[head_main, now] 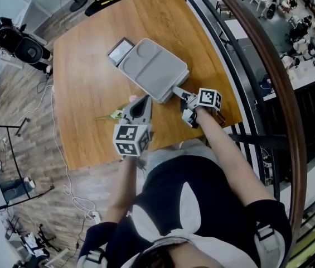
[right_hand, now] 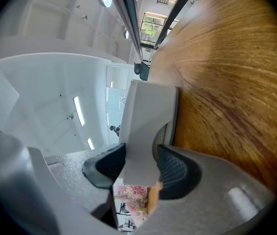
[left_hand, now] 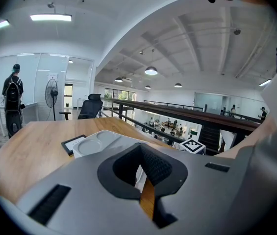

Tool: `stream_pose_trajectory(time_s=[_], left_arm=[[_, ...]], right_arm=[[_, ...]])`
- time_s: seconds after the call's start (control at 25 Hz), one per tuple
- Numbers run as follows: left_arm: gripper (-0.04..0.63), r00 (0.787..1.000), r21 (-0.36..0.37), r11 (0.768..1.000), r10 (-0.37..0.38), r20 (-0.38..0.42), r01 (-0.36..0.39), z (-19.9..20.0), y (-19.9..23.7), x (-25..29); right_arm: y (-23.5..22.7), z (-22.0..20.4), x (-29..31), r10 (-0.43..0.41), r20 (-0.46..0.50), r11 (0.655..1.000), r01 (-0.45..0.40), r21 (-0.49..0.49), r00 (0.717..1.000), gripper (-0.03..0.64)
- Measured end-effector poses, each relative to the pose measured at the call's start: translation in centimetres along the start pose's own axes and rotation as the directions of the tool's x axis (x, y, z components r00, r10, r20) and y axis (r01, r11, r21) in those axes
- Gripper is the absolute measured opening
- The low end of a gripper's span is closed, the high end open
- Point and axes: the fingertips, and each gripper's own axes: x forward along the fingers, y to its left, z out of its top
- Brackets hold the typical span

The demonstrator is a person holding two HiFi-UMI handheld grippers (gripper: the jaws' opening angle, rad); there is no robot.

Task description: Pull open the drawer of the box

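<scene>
From the head view I get the whole layout, which neither gripper camera gives me. The wooden table [head_main: 85, 82] carries the grey box [head_main: 154, 68], lying flat and slanted, nearer the right edge. A dark-rimmed tray [head_main: 121, 50] sits against the box's far end. I cannot tell whether it belongs to the box. The right gripper [head_main: 180, 95] reaches the box's near corner. The left gripper [head_main: 144, 100] hangs just beside the box's near side, close to a green-yellow scrap [head_main: 108, 116]. Past the table's right edge run a brown handrail [head_main: 271, 60] and a lower floor. A white cable [head_main: 62, 166] trails over planks on the left.

The left gripper view looks level across the table [left_hand: 25, 146] and shows the room. I see a person with a backpack [left_hand: 13, 99], a standing fan [left_hand: 52, 89], an office chair [left_hand: 90, 106] and the railing [left_hand: 177, 111] under a white vaulted ceiling. The box [left_hand: 99, 141] lies ahead of the jaws. The left gripper [left_hand: 140, 151] has its pads together at the tips, with nothing between them.

The right gripper view is rolled, with wood grain on its right and ceiling on its left. Only this view shows the grip. The right gripper [right_hand: 140, 153] is clamped on a pale grey tab [right_hand: 148, 111] at the box's end, one dark pad against each face. I cannot tell from any view how far the drawer has come out.
</scene>
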Motion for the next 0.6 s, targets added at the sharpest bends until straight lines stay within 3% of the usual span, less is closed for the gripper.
stream_pose_trajectory(time_s=[0.08,0.6], left_arm=[[0.017,1.0,0.002,1.0,0.001,0.004,-0.001,0.04,0.1,0.1],[0.017,1.0,-0.006,1.0,-0.007,-0.001,0.007,-0.05,0.2,0.04]], right_arm=[[0.28,0.04,0.0,0.021,0.003,1.0,-0.021,0.006,1.0,0.172],[0.32,-0.02,-0.28,0.017,0.016,1.0,-0.017,0.002,1.0,0.161]])
